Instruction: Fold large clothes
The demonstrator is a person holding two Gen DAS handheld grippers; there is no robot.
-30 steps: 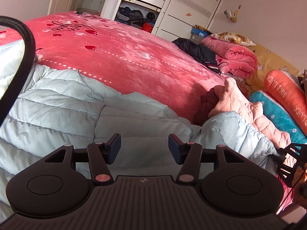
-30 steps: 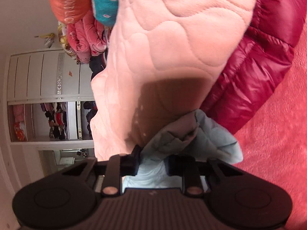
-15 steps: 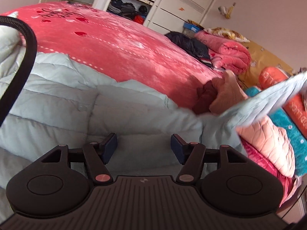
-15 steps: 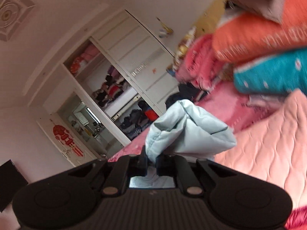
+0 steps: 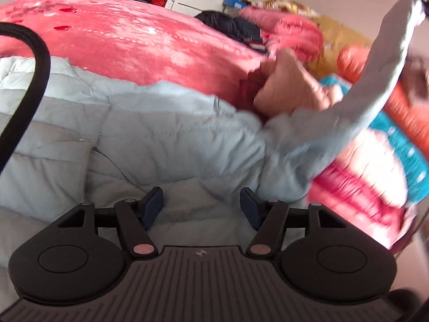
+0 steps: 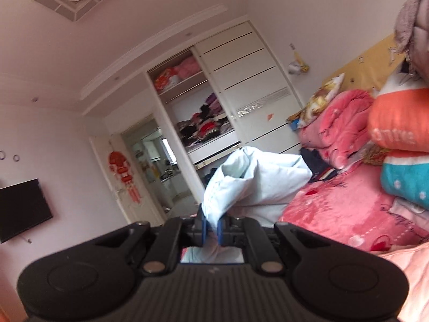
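Pale blue puffer jacket (image 5: pixel 166 145) spread on near side of red bed (image 5: pixel 150 43). Right tool (image 6: pixel 211 230) clamped on sleeve (image 6: pixel 252 182), raised at right. Left tool (image 5: pixel 201 206) just widened, nothing gripped, above jacket.

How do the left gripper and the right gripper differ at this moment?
The left gripper has its jaws wide apart, just opening further, with nothing between them; the right gripper is shut on the pale blue jacket's sleeve. The left hovers over the jacket body lying on the red bed cover; the right holds the sleeve lifted off the bed. Both are black with blue pads.
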